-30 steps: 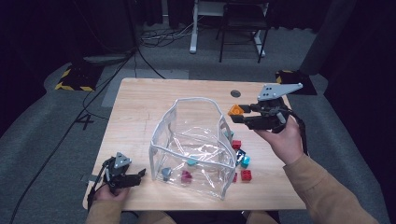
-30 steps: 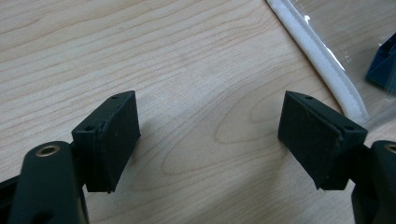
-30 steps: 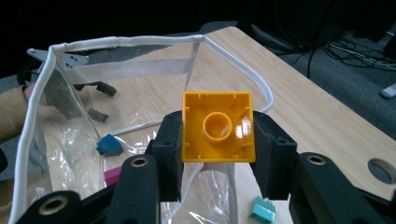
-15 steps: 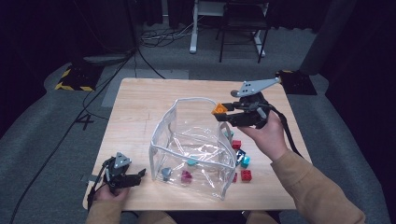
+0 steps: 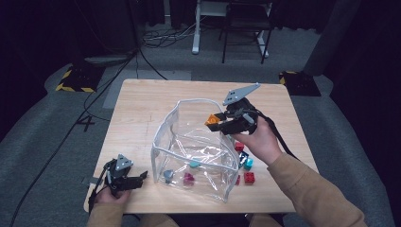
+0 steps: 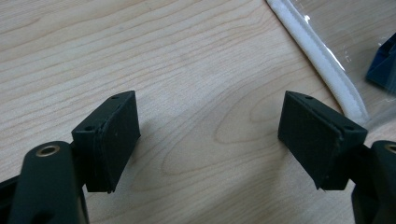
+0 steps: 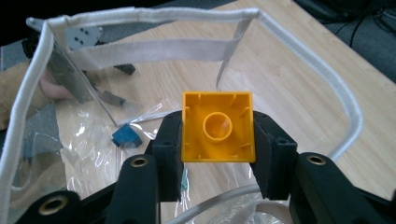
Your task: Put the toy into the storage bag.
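A clear plastic bag with white trim stands open in the middle of the wooden table. My right gripper hangs over the bag's right rim, shut on an orange brick. In the right gripper view the orange brick sits squeezed between both pads, its hollow underside facing the camera, above the bag's opening. My left gripper rests open at the table's front left, beside the bag. In the left gripper view its pads stand wide apart over bare wood, with nothing between them.
Several small bricks lie inside the bag: a blue-grey one, a magenta one, a teal one. Loose red bricks and a teal one lie on the table right of the bag. Cables trail on the floor.
My right gripper has carried the orange brick leftward and a little down, from right of the bag to above its right rim. The left gripper has stayed put.
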Tool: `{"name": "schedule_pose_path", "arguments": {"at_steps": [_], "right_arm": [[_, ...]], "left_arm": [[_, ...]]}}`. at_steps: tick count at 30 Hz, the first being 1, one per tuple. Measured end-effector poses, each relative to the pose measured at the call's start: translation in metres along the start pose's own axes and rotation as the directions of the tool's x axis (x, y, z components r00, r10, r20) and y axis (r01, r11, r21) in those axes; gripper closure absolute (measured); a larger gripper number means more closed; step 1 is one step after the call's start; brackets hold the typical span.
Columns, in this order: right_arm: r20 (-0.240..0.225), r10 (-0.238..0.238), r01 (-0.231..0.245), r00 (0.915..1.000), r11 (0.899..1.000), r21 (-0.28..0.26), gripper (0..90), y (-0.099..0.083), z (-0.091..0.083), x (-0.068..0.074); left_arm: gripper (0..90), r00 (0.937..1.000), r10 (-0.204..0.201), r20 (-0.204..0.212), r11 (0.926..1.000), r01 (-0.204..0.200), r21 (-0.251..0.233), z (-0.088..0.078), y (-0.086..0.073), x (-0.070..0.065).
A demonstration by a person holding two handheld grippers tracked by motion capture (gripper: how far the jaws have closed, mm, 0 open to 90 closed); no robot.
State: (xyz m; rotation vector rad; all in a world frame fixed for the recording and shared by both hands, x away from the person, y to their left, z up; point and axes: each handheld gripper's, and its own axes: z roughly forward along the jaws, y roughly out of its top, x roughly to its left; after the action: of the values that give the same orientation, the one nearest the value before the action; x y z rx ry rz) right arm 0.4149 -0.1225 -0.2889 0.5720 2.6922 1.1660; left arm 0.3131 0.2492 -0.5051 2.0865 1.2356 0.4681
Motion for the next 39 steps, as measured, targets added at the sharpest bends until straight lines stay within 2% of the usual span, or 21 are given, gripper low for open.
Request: {"name": "schedule_pose_path", "arguments": {"at_steps": [13, 16, 19, 30, 34, 39], "right_arm": [[-0.033, -0.037, 0.041, 0.9988, 0.992, 0.121, 58.4, -0.008, 0.018, 0.015], [-0.046, -0.038, 0.044, 0.9982, 0.991, 0.128, 53.8, -0.008, 0.019, 0.016], [-0.034, -0.047, 0.051, 0.9983, 0.992, 0.112, 45.8, -0.009, 0.018, 0.018], [0.002, -0.045, 0.044, 0.999, 0.999, 0.001, 45.2, -0.011, -0.01, 0.016], [0.038, -0.04, 0.041, 0.9985, 0.998, -0.044, 45.4, -0.013, -0.024, 0.014], [0.086, -0.017, 0.023, 0.9962, 0.997, -0.073, 45.4, -0.019, -0.039, 0.005]], "left_arm": [[21.1, 1.0, 0.001, 0.001, 1.0, -0.001, 0.004, 0.0, 0.0, 0.0], [21.1, 1.0, 0.001, 0.001, 1.0, -0.001, 0.003, 0.0, 0.0, 0.0], [21.0, 1.0, 0.001, 0.001, 1.0, -0.001, 0.004, 0.0, 0.0, 0.0], [21.0, 1.0, 0.002, 0.001, 1.0, -0.002, 0.004, 0.0, 0.0, 0.0], [21.1, 1.0, 0.002, 0.001, 1.0, -0.002, 0.004, 0.0, 0.0, 0.0], [21.0, 1.0, 0.002, 0.004, 1.0, -0.002, 0.009, -0.001, 0.0, 0.0]]}}
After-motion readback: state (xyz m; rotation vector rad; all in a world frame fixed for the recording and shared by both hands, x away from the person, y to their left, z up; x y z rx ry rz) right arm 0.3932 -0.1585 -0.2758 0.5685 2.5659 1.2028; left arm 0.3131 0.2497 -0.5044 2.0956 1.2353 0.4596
